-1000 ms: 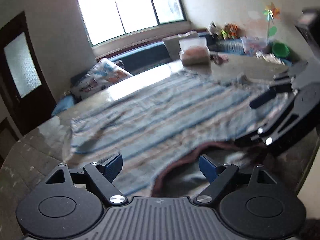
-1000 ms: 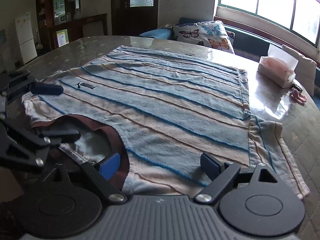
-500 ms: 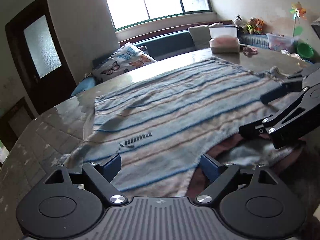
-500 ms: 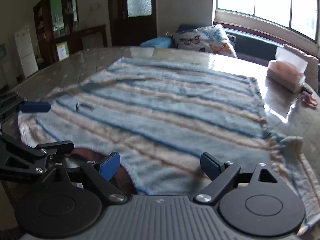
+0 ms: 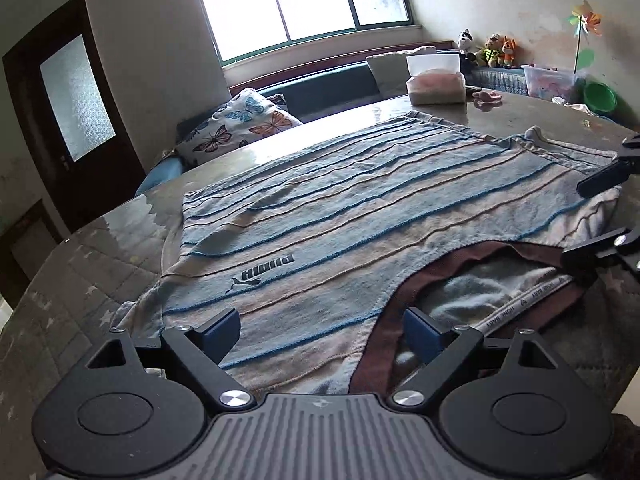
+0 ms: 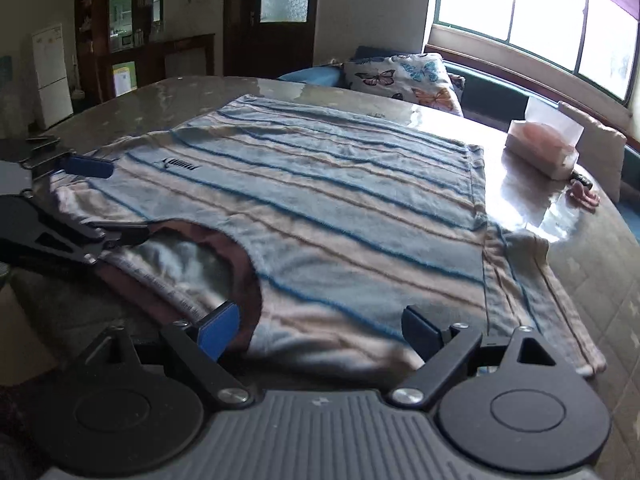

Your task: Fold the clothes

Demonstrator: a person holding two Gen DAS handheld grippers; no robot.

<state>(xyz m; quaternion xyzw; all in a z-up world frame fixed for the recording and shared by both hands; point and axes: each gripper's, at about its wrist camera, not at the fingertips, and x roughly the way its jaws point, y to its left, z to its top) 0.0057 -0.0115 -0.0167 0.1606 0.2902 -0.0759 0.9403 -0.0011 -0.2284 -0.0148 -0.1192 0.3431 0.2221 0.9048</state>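
Observation:
A blue and beige striped T-shirt (image 5: 340, 208) (image 6: 340, 200) lies flat on the table, its brown collar (image 5: 400, 304) (image 6: 236, 256) at the near edge. My left gripper (image 5: 320, 330) (image 6: 104, 200) is open just above the near shoulder on the logo side, one finger over the collar. On the other side of the collar my right gripper (image 6: 320, 328) (image 5: 592, 218) hovers open over the other shoulder. Nothing is pinched between either pair of pads. The sleeve (image 6: 532, 280) on the right gripper's side lies spread out.
The shirt rests on a glossy stone-patterned table (image 5: 100, 248) (image 6: 592, 272). A tissue box (image 5: 436, 84) (image 6: 544, 148) and a small pink item (image 5: 486, 98) sit at its far edge. Behind are a butterfly pillow (image 5: 240, 128) on a bench, toys and a green bowl (image 5: 598, 96).
The left wrist view has swung from the collar toward the logo-side shoulder. The right gripper has slid slightly along the near edge. Both stay open and the shirt has not moved.

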